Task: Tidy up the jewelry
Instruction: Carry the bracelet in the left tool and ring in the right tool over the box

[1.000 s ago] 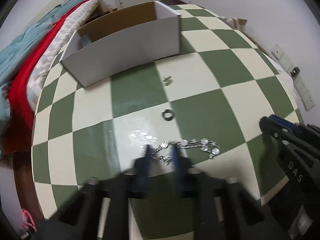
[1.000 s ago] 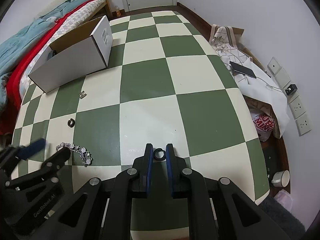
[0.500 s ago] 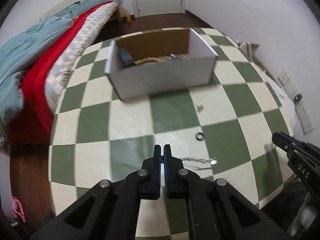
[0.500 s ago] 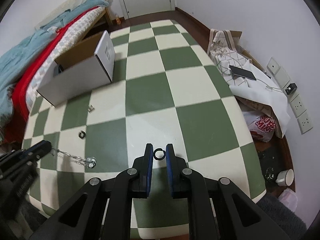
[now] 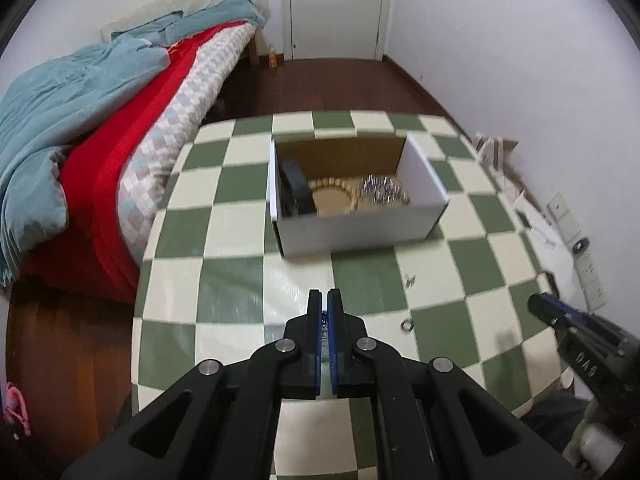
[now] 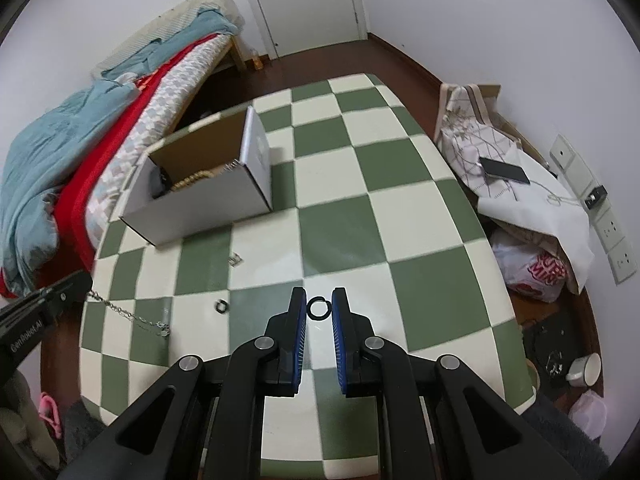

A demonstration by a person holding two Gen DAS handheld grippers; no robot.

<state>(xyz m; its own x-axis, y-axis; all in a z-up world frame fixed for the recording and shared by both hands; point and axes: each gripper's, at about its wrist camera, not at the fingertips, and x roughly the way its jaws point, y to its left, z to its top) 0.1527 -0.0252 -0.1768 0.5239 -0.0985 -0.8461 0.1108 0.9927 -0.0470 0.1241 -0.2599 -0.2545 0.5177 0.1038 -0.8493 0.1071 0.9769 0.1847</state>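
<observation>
My left gripper [image 5: 324, 301] is shut on a silver chain; in the right wrist view the chain [image 6: 128, 314] hangs from it above the checked table. My right gripper [image 6: 319, 300] is shut on a dark ring [image 6: 319, 307], held above the table. A white cardboard box [image 5: 360, 226] stands ahead of the left gripper, holding a bead bracelet [image 5: 334, 184], silver jewelry [image 5: 382, 190] and a dark item [image 5: 294, 186]. On the table lie a small ring [image 5: 407, 325] and a small silver piece [image 5: 409, 280].
The green and cream checked table [image 6: 384, 208] ends close in front of both grippers. A bed with red and blue covers [image 5: 88, 120] lies left. Bags and a phone [image 6: 504, 170] sit right of the table. A door [image 5: 336, 8] is at the back.
Both grippers have risen and pulled back from the table. The left gripper closed on the chain and lifted it off the surface; the box interior has come into view.
</observation>
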